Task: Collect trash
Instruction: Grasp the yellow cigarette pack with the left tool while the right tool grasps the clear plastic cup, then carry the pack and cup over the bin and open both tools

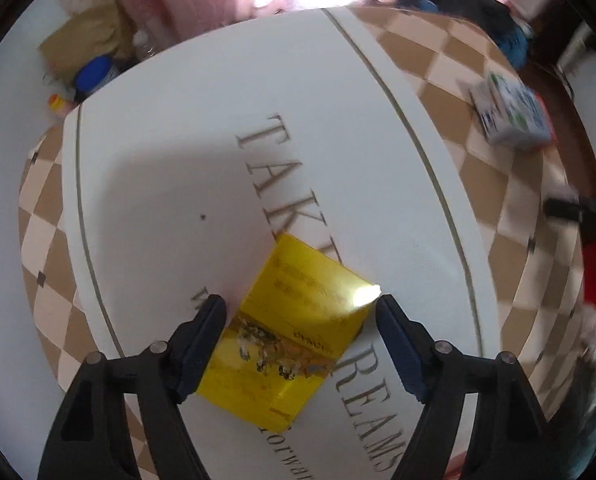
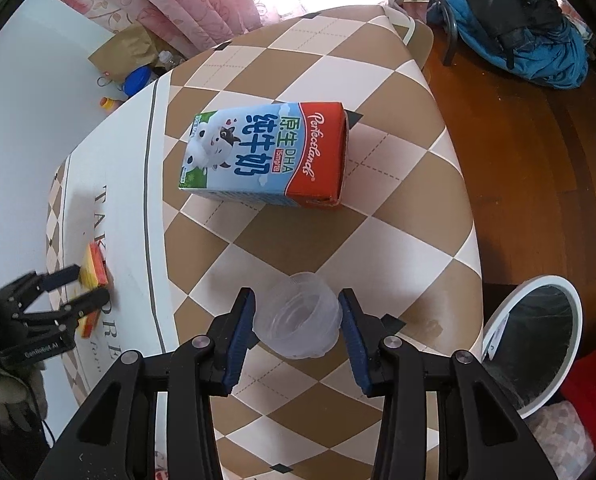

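A flat yellow box (image 1: 293, 336) lies on the white mat (image 1: 169, 152). My left gripper (image 1: 300, 306) is open, its fingers on either side of the box. From the right wrist view the box (image 2: 93, 270) shows between the left gripper's (image 2: 83, 284) fingers. My right gripper (image 2: 295, 306) is shut on a clear plastic cup (image 2: 298, 322), held above the checkered tablecloth (image 2: 338, 240). A blue and red milk carton (image 2: 265, 156) lies on its side farther back; it also shows in the left wrist view (image 1: 510, 114).
A white round bin with a black liner (image 2: 534, 344) stands on the floor at the right. A chair with a blue and black jacket (image 2: 514, 28) is at the back right. A brown paper bag (image 2: 125, 52) and bottles sit at the back left.
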The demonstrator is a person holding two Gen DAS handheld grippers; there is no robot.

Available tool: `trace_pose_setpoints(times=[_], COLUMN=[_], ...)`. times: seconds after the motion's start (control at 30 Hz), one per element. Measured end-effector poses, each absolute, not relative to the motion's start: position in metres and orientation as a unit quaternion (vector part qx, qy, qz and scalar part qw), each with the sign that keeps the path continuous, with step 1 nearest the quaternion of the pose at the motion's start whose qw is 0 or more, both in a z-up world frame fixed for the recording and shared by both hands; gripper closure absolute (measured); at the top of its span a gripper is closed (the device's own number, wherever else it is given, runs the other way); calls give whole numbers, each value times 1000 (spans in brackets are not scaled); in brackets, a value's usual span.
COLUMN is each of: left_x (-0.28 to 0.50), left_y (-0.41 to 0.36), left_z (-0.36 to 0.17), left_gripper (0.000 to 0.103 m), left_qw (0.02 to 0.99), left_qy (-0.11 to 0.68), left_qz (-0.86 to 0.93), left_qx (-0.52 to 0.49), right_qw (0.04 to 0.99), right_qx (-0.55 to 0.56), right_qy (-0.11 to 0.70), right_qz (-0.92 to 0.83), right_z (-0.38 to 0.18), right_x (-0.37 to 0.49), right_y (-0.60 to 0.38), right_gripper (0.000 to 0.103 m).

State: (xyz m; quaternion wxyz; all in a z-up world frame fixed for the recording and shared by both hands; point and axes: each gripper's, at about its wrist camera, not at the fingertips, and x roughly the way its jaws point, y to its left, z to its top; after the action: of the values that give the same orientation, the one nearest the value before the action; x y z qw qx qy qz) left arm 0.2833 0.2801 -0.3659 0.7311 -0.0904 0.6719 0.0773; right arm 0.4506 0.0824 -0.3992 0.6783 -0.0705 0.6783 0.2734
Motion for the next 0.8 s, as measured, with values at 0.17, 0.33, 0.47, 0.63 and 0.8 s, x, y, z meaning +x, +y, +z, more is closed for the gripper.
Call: trace_pose_setpoints(times=[0.17, 0.33, 0.47, 0.63, 0.8], left_x=[275, 270, 263, 250, 237], left_y=[252, 246, 237, 229, 216], left_z=[-366, -361, -353, -348, -322], left_gripper=[15, 25, 47, 47, 47], left_qw=[727, 731, 739, 749, 771], left_qy=[684, 679, 672, 658, 625], left_qz=[41, 42, 46, 79, 115], left_qx=[-40, -41, -29, -27, -42], right_qw=[680, 682, 687, 695, 708], right_qx=[-80, -83, -94, -106, -111], right_qy=[677, 676, 669, 657, 638], right_qz=[271, 268, 267, 271, 282], right_z=[-399, -399, -397, -394, -376], right_x=[448, 447, 445, 438, 424], right_y=[86, 89, 90, 89, 82], right_gripper=[58, 58, 59, 59, 59])
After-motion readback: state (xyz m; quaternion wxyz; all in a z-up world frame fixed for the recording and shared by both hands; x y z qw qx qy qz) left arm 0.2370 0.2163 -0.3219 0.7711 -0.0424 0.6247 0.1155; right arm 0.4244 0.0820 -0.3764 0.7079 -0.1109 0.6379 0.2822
